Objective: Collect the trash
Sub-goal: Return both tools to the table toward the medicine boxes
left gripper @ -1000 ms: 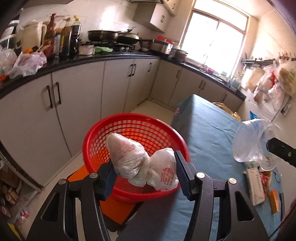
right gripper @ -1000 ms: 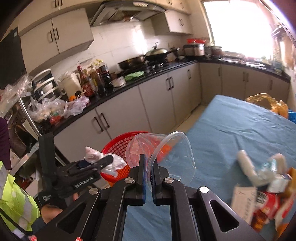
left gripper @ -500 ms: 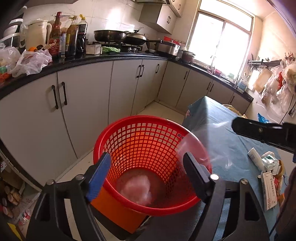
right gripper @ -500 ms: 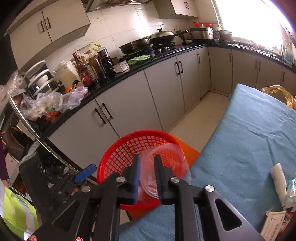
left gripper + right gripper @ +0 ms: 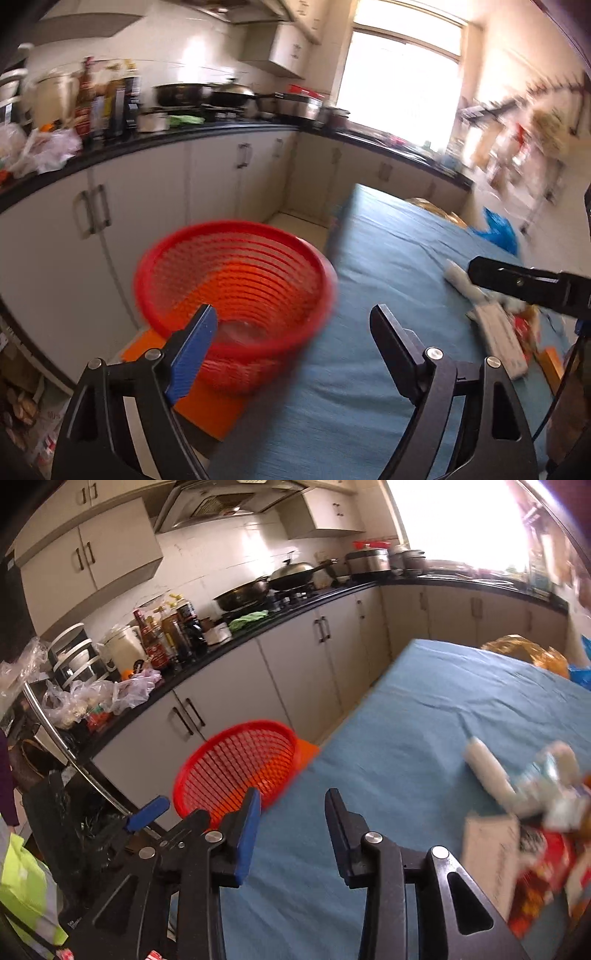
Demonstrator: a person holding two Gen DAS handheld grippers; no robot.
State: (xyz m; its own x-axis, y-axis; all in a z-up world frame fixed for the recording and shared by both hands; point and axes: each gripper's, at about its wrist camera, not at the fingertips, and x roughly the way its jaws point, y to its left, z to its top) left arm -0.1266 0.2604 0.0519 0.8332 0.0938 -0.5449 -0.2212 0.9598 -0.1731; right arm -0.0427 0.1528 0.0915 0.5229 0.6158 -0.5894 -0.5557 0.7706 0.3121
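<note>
A red mesh basket (image 5: 236,280) stands on an orange stool beside the blue-clothed table (image 5: 388,288). A clear plastic container (image 5: 240,330) lies at its bottom. My left gripper (image 5: 291,317) hangs over the basket's near rim and the table edge, jaws opening, nothing between them. My right gripper (image 5: 293,801) is over the table edge next to the basket (image 5: 236,768), jaws also opening and empty. A pile of trash (image 5: 535,812) with a white tube (image 5: 487,768), cartons and red wrappers lies on the table to the right.
White cabinets under a black counter (image 5: 280,627) run behind the basket, crowded with bottles, pans and plastic bags. A yellow bag (image 5: 524,653) and a blue bag (image 5: 498,229) lie at the table's far end. A person's yellow-green sleeve (image 5: 26,893) shows at lower left.
The left gripper let go of the plastic bags and the right gripper let go of the clear container, all into the basket. Both grippers opened and swung right, towards the table.
</note>
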